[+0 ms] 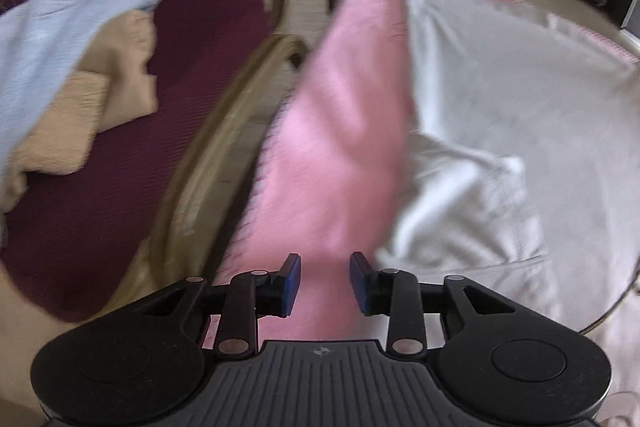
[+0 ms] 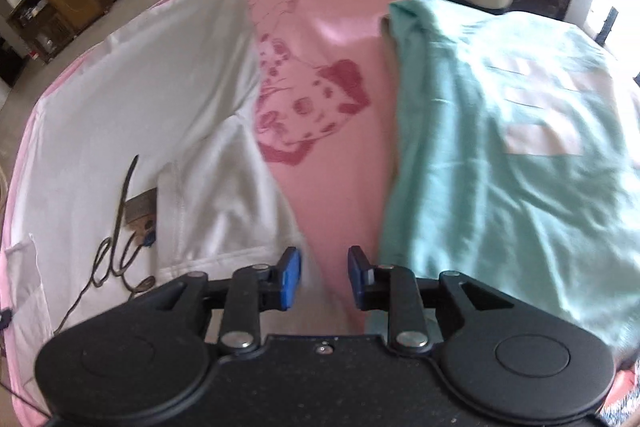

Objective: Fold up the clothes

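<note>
Two sets of tongs are in view, both with jaws apart and gripping nothing. The left tongs (image 1: 325, 285) sit at lower centre over the pink cloth (image 1: 336, 131) covering the worktop. A white T-shirt (image 1: 500, 99) lies spread at the right of that frame; a chair (image 1: 192, 75) at the left carries blue and tan garments (image 1: 52, 39). The right tongs (image 2: 324, 279) sit at lower centre above the pink strip between the white T-shirt at left and a folded teal shirt (image 2: 500, 155) at right.

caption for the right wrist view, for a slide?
Open right claw over a pink printed cloth, between a white script-lettered T-shirt and a folded mint-green T-shirt.
</note>
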`<move>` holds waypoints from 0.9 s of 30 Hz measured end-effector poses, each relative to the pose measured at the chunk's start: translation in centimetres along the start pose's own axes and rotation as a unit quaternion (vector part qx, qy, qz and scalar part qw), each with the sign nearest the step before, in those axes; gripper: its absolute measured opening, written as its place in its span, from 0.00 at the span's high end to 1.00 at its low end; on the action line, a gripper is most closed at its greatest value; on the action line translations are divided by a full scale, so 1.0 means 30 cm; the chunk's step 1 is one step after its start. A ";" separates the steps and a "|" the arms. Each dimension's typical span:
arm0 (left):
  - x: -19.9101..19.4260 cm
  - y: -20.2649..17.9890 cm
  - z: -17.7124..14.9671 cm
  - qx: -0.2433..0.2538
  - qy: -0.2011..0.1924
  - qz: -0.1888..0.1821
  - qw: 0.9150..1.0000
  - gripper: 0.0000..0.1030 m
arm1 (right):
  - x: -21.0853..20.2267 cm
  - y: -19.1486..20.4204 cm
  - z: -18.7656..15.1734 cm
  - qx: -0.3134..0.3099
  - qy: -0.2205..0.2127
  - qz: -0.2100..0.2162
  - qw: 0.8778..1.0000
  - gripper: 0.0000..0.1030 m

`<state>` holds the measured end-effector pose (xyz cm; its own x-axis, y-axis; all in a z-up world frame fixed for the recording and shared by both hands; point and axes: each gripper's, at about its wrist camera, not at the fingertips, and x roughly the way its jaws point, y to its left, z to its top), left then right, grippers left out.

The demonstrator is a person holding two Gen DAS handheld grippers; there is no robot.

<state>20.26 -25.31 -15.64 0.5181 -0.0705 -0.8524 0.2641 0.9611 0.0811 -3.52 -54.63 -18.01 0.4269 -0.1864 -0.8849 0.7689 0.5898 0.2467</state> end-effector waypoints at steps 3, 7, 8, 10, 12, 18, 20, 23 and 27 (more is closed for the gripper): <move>-0.042 0.009 0.000 -0.011 -0.035 -0.042 0.998 0.84 | -0.031 -0.027 0.006 0.023 -0.020 0.019 0.999 0.75; -0.036 -0.021 0.026 -0.017 -0.056 -0.114 0.992 0.84 | -0.037 -0.033 0.045 0.053 -0.062 0.070 0.994 0.89; -0.019 -0.039 0.038 -0.017 -0.055 -0.120 0.991 0.84 | -0.029 -0.027 0.059 0.056 -0.070 0.081 0.993 0.89; 0.020 -0.053 0.054 -0.015 -0.045 -0.123 0.991 0.84 | 0.003 -0.004 0.093 0.050 -0.075 0.095 0.991 0.89; 0.052 -0.051 0.061 -0.019 -0.030 -0.122 0.992 0.83 | 0.043 0.016 0.116 0.050 -0.065 0.110 0.991 0.89; 0.093 -0.028 0.063 -0.041 -0.012 -0.106 0.993 0.75 | 0.142 0.022 0.123 0.071 -0.028 0.105 0.992 0.89; 0.085 -0.022 0.052 -0.037 -0.011 -0.098 0.994 0.73 | 0.139 0.016 0.109 0.063 -0.026 0.076 0.995 0.98; 0.071 -0.008 0.041 -0.039 -0.004 -0.096 0.995 0.72 | 0.104 -0.010 0.078 0.067 -0.017 0.048 0.996 0.98; 0.022 0.027 -0.008 -0.036 0.007 -0.082 0.996 0.72 | 0.040 -0.072 0.019 0.088 0.000 0.034 0.996 0.94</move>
<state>20.62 -24.52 -16.26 0.4611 -0.2254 -0.8582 0.2861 0.9533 -0.0966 -4.40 -56.57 -19.36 0.4799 -0.1504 -0.8643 0.8103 0.4537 0.3710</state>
